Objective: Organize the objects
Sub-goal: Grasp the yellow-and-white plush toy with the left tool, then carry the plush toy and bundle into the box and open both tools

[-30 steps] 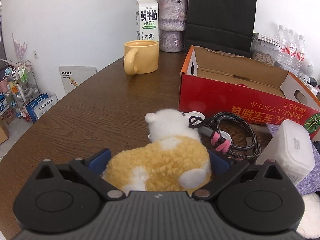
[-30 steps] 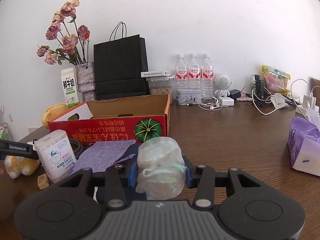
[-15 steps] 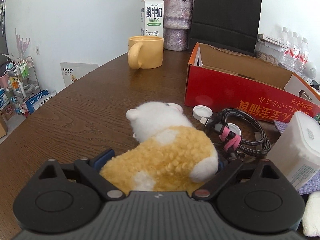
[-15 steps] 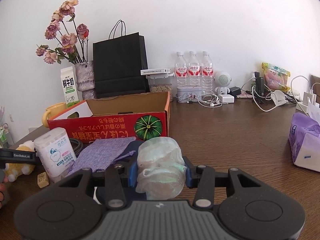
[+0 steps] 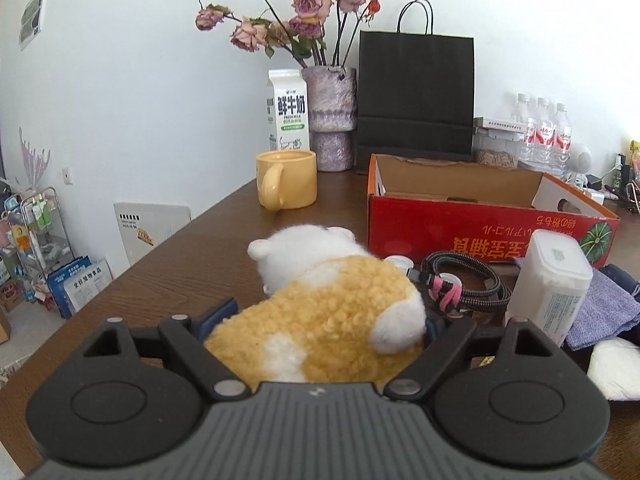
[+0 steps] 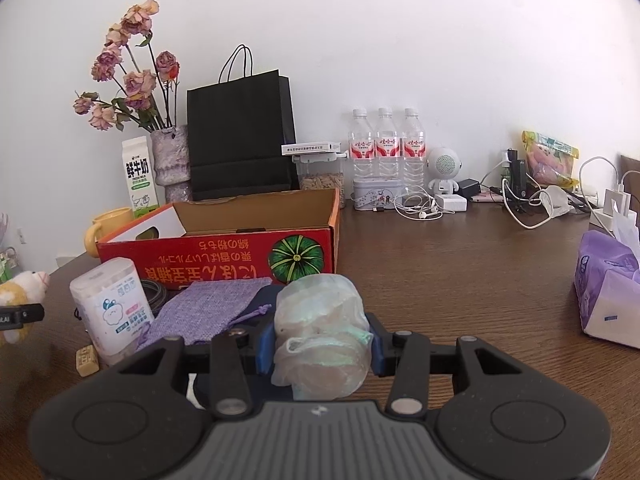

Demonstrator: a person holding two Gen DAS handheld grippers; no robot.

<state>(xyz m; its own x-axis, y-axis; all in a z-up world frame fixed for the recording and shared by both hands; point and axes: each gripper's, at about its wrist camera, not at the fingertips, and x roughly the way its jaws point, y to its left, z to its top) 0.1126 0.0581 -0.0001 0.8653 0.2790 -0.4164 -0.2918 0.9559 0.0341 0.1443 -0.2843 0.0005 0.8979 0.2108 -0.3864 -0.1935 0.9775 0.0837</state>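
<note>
Lifted off the brown wooden desk (image 5: 168, 264) since before: fluffy yellow-and-white plush toy (image 5: 320, 316), near its left edge, my left gripper (image 5: 324, 320) closing around it. My right gripper (image 6: 320, 340) pinches a crumpled translucent plastic bag (image 6: 320, 332).

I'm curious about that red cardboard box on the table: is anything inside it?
Nothing shows inside the red box: only bare brown inner walls. Its floor is hidden behind the front wall in both views, so something low could lie there unseen.
</note>
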